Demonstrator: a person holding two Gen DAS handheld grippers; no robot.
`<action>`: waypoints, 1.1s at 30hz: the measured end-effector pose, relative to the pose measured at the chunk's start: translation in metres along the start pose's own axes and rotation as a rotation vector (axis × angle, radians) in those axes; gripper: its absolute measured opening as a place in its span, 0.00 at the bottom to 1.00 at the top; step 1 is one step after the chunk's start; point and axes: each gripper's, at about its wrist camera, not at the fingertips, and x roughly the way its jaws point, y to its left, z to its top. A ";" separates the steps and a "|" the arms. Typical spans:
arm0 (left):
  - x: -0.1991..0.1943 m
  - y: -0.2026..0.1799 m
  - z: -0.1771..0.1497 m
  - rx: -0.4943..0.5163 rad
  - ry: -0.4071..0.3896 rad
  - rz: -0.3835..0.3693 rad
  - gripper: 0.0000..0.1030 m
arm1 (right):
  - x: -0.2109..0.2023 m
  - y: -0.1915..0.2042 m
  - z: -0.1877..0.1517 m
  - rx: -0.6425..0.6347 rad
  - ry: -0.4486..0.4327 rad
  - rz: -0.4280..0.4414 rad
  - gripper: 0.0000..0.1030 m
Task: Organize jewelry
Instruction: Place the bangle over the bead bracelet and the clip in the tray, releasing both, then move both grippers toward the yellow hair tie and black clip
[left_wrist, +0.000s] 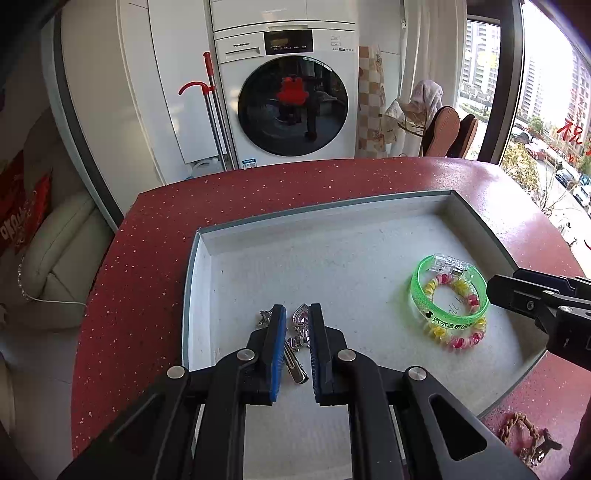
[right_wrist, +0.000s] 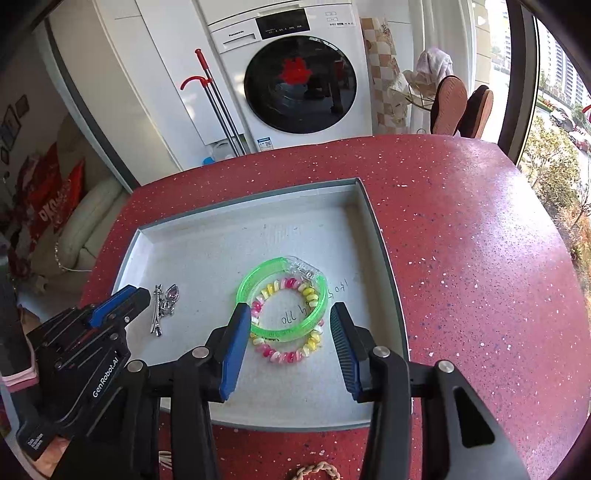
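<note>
On the red tabletop (right_wrist: 461, 240), the tray (right_wrist: 236, 206) holds the green bangle (right_wrist: 258, 325) near its right edge beneath the right gripper (right_wrist: 290, 343), jaws parted and empty, while the left gripper (left_wrist: 297, 343), jaws nearly clenched, hovers above the hair clip (right_wrist: 158, 310).

Both fisheye cameras ride just behind their grippers, angled steeply down and forward over the shallow grey tray (left_wrist: 207, 236) on the speckled red countertop (right_wrist: 461, 229) — close in. They share the tray and the white washing machine (left_wrist: 291, 92) beyond — the left view from the tray's left side, the right from its right.
</note>
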 end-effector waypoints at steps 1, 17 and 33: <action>-0.002 0.001 -0.001 -0.001 0.000 -0.005 0.29 | -0.003 0.000 -0.001 -0.003 -0.004 0.001 0.47; -0.058 0.019 -0.032 -0.039 -0.059 -0.023 1.00 | -0.061 0.003 -0.048 0.004 -0.043 0.042 0.77; -0.114 0.015 -0.122 0.011 -0.050 -0.070 1.00 | -0.113 -0.014 -0.135 0.028 -0.017 0.074 0.88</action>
